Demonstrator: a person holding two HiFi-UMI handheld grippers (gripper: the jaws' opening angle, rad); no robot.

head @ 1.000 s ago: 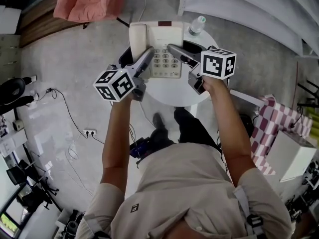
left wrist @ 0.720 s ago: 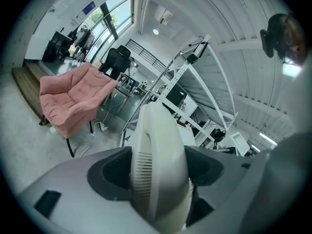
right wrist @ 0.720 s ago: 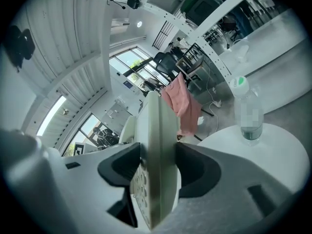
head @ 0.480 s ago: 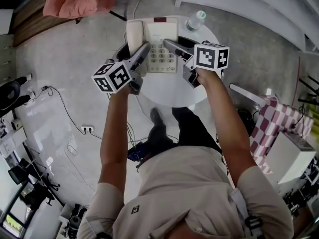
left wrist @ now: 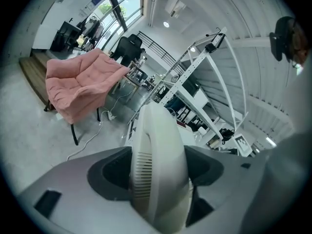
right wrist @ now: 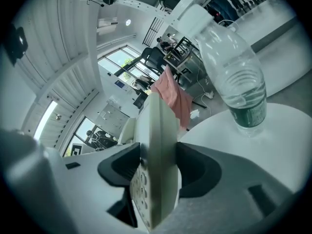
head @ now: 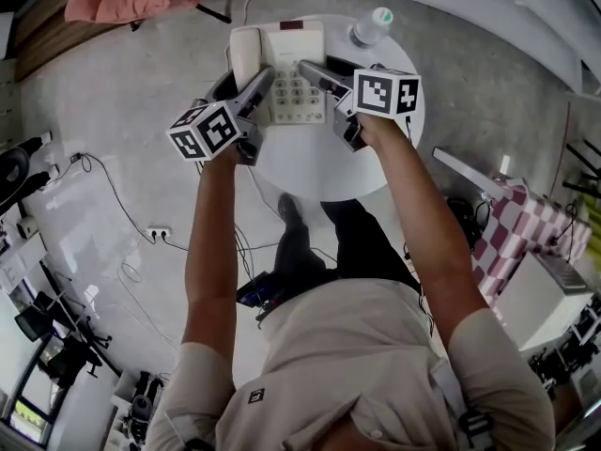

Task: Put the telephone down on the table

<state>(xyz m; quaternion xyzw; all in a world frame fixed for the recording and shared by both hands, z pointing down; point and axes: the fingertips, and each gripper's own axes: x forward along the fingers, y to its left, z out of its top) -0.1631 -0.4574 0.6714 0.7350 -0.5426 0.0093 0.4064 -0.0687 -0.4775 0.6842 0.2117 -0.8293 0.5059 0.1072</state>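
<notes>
If one side lets go early, the telephone [head: 299, 43] could tilt and slip off the far rim of the table [head: 319, 163], or bump the bottle [head: 372, 26] at upper right. It hangs at top centre over the table. The left gripper [head: 261, 81] has its jaws clamped on the handset side, and the right gripper [head: 315, 71] has its jaws clamped on the keypad edge.
</notes>
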